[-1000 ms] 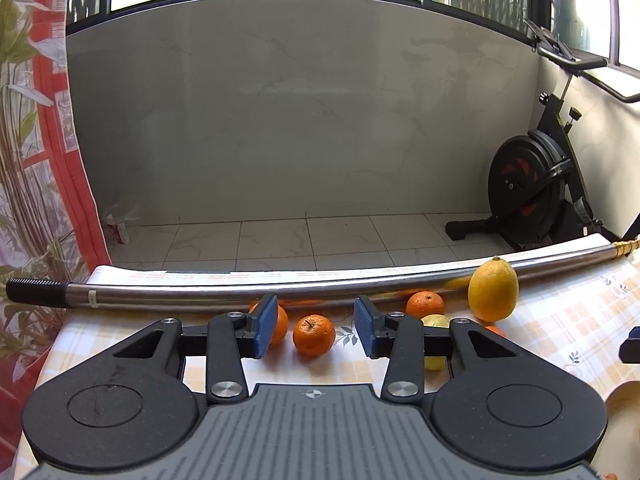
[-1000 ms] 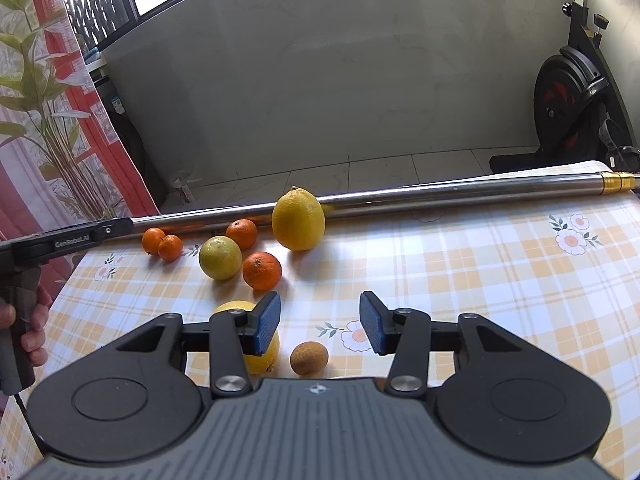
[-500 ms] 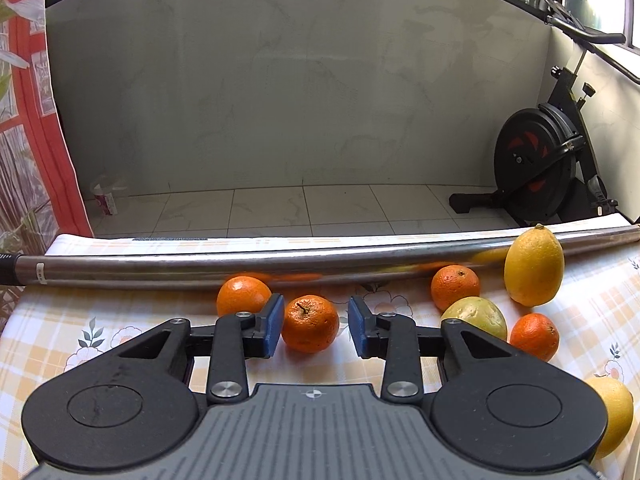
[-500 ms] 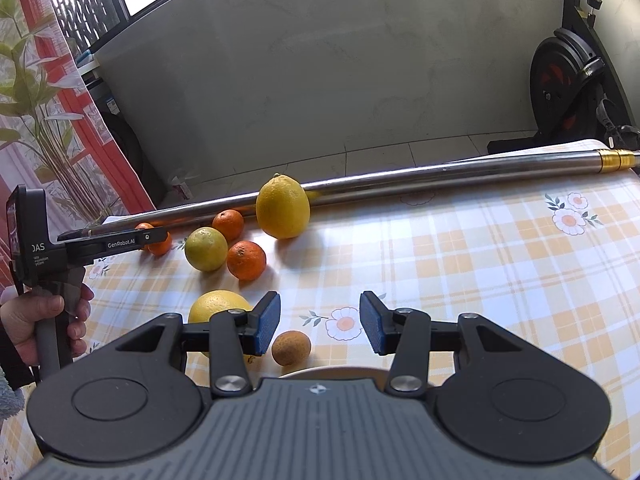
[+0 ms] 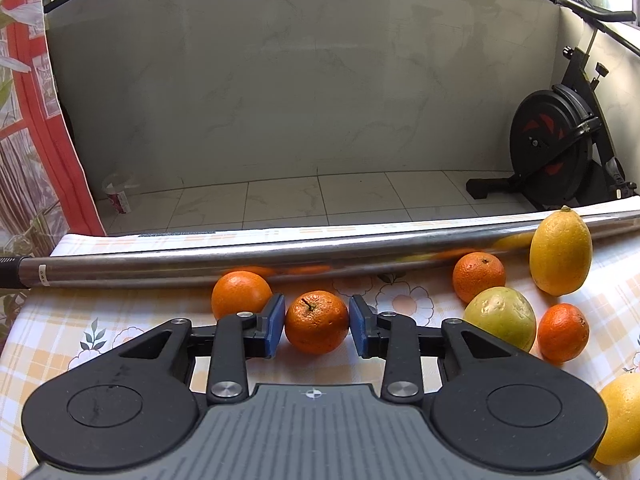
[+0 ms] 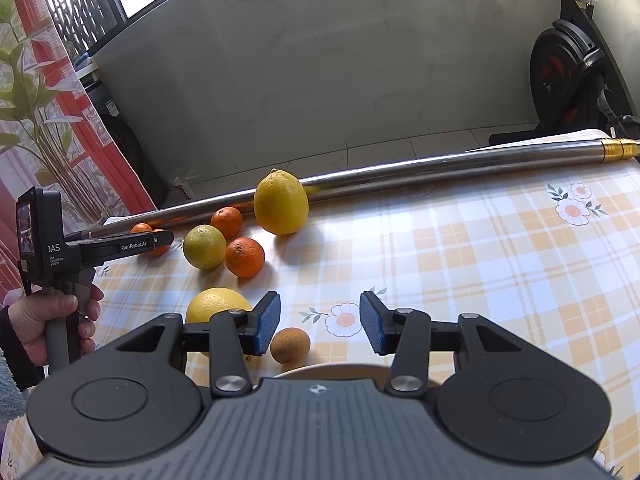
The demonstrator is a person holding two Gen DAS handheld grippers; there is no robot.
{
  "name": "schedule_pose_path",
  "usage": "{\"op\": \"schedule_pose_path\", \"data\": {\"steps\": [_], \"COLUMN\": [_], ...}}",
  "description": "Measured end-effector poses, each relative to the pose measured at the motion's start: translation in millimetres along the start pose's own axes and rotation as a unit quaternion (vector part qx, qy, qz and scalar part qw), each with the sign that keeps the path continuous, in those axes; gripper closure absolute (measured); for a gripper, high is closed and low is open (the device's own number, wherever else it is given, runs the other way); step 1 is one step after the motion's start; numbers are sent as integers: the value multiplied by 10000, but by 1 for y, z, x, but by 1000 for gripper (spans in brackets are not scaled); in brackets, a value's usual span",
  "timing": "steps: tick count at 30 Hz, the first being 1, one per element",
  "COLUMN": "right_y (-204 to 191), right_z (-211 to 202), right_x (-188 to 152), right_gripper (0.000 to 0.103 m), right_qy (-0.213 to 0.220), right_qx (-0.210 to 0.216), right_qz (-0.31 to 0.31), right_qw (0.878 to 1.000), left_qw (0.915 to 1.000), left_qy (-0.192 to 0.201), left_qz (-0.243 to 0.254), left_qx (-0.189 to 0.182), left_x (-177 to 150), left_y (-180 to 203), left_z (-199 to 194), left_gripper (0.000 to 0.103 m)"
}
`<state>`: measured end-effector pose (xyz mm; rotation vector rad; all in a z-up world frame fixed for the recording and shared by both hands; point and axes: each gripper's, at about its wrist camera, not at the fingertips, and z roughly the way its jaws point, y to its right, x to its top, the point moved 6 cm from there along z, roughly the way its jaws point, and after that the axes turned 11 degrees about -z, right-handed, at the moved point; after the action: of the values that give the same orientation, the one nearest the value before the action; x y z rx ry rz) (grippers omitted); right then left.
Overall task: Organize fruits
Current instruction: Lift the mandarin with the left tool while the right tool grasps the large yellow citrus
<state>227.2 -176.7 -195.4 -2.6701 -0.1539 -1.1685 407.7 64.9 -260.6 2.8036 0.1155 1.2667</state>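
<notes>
- Small round orange mandarin (image 5: pixel 316 322): it sits on the orange-checked tablecloth (image 5: pixel 100 320), just in front of the long steel tube (image 5: pixel 280 258). Your left gripper (image 5: pixel 317 324) has just been closing on it, and the blue pads (image 5: pixel 276 324) now meet it on both flanks. It is gripped but not lifted.
- Is the grip sound?
- In my judgement, yes. The pads sit at the widest part of the fruit and are level. A second orange mandarin (image 5: pixel 240 294) lies just beside your left-hand pad, so raise the gripper straight up before you travel or you may nudge it into a roll.
- And my other hand?
- Your right gripper (image 6: pixel 320 328) hangs with its jaws parted and nothing between them. A small brown round fruit (image 6: pixel 290 345) lies on the cloth below, nearer the left-hand pad. The rim of a pale plate (image 6: pixel 332 370) shows under the jaws, and I judge that to be the place for the fruit.
- Any caution?
- Squeeze no harder, because the skin is soft. Carry the mandarin low over the green lime (image 5: pixel 500 318).
</notes>
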Motion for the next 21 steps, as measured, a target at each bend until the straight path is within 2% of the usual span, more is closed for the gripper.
{"op": "schedule_pose_path", "data": {"steps": [8, 21], "right_y": [1, -3], "right_z": [-3, -25], "right_x": [-1, 1], "right_gripper": [55, 55], "right_qy": [-5, 109], "right_qx": [0, -132], "right_qz": [33, -121], "right_qw": [10000, 9998], "left_qw": [9999, 9991], "left_qy": [3, 149], "left_qz": [128, 275], "left_qx": [-102, -296], "left_x": [0, -8], "left_y": [-1, 2], "left_z": [-14, -82], "left_gripper": [67, 67]}}
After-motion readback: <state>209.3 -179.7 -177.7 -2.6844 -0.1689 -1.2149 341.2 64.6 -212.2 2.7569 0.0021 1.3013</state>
